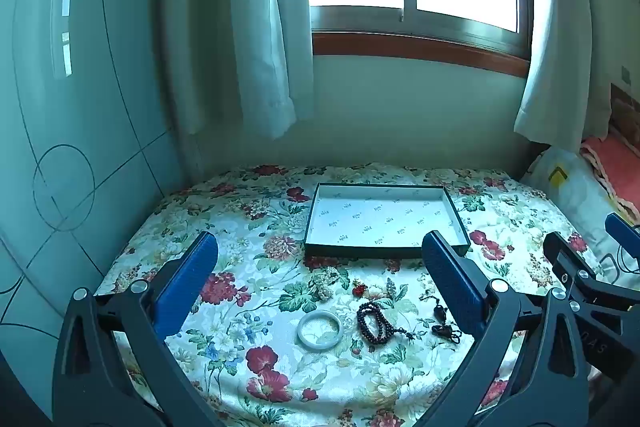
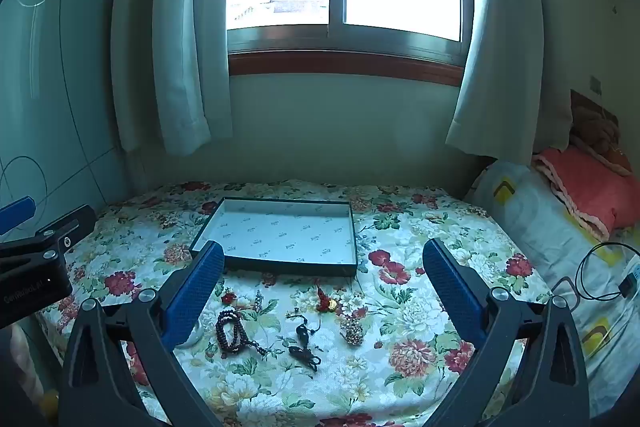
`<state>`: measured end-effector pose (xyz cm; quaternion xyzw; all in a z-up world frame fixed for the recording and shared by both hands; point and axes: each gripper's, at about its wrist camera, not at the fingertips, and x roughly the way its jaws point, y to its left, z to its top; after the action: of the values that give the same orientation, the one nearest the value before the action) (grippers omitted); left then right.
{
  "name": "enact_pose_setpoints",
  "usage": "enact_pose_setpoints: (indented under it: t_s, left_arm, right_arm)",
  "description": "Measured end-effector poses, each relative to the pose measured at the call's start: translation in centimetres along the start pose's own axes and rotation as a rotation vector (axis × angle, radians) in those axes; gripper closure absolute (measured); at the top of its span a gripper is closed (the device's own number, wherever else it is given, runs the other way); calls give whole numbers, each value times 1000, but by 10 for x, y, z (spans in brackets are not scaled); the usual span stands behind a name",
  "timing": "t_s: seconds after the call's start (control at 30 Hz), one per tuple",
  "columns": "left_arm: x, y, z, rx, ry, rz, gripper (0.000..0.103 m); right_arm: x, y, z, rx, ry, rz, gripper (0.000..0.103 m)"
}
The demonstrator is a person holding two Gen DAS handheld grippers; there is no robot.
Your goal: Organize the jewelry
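Observation:
An empty shallow dark-rimmed box [image 1: 456,205] [image 2: 354,227] lies on the floral cloth. In front of it lie a pale jade bangle [image 1: 320,327], a dark bead bracelet [image 1: 374,323] [image 2: 231,331], dark pendants on cords [image 1: 442,325] [image 2: 304,345], a pearl cluster [image 1: 326,279], a gold bead cluster [image 2: 352,330] and small red charms [image 1: 359,289] [image 2: 326,301]. My left gripper [image 1: 320,259] is open above the jewelry, holding nothing. My right gripper [image 2: 324,263] is open too and empty. The bangle is mostly hidden behind the right gripper's left finger.
The floral cloth [image 1: 240,211] covers a table against the wall under a window with pale curtains [image 1: 264,27]. A cabinet wall [image 1: 60,107] stands on the left. A pillow and orange blanket [image 2: 580,195] and a black cable [image 2: 600,275] lie on the right.

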<state>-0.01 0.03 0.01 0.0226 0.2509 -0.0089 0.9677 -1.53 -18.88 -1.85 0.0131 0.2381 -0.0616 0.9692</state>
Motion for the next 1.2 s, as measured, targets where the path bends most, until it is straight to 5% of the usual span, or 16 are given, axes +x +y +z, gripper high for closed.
enact_pose_setpoints:
  t_s: [1.2]
  left_arm:
    - [0,0,1,8,6,4,2]
  right_arm:
    - [0,2,-1,1,4,7,4]
